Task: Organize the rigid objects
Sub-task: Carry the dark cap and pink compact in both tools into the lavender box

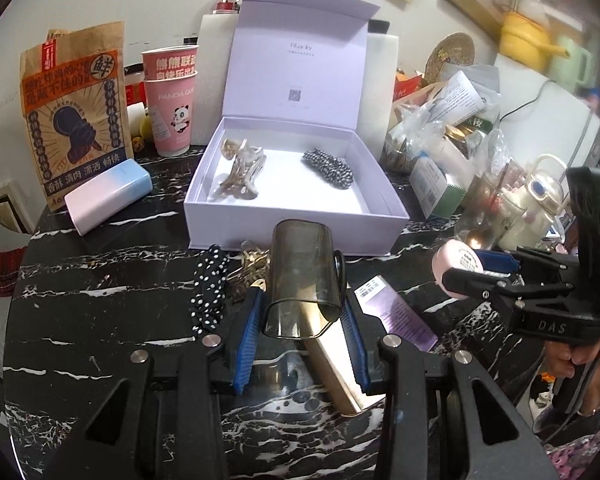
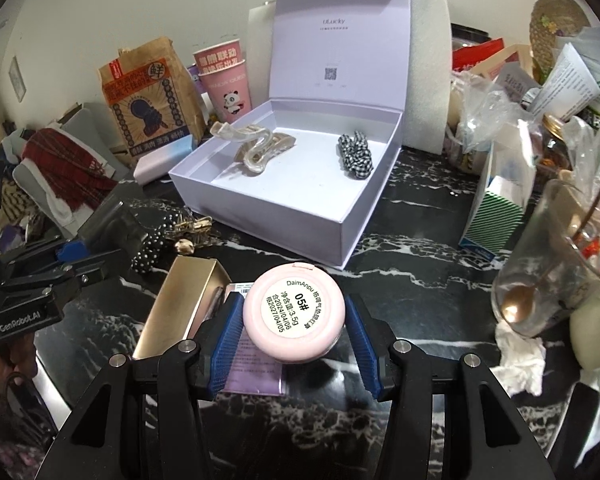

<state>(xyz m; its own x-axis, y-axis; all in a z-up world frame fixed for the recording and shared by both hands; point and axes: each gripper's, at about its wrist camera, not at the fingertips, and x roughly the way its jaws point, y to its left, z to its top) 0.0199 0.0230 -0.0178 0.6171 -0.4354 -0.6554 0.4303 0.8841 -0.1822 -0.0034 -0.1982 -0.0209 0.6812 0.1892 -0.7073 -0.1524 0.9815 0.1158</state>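
Left hand-held gripper (image 1: 302, 312) is clenched on a smoky translucent clip (image 1: 302, 276), blue pads pressing both its sides, held above the black marbled tabletop (image 1: 100, 320). Right hand-held gripper (image 2: 294, 328) grasps a round pink compact (image 2: 294, 316) between its blue pads, label side up toward the camera; the same compact shows at the right edge of the left wrist view, clear of the tabletop. Open lilac box (image 2: 260, 216) sits at mid-tabletop just beyond both grippers, lid (image 2: 340, 40) standing upright at the back. Inside the box: a pale clear claw clip (image 2: 260, 148) at left and a checked scrunchie (image 2: 356, 154) at right, well apart from each other. Loose on the tabletop in front of the box: a polka-dot scrunchie (image 1: 208, 288), touching a small gold hair clip (image 1: 252, 264); a gold carton (image 2: 184, 308) lying beneath the left gripper; a purple carton (image 1: 396, 312) partly under the compact. Left of the box: a pink-blue block (image 1: 108, 196), a printed paper bag (image 1: 76, 120) and stacked pink cups (image 1: 172, 100). Right of the box: a crowded heap of plastic bags and packets (image 2: 520, 128), a green-striped carton (image 2: 496, 216) and a glass with a spoon (image 2: 548, 272). A hand (image 1: 568, 360) is partly visible under the right gripper's handle.
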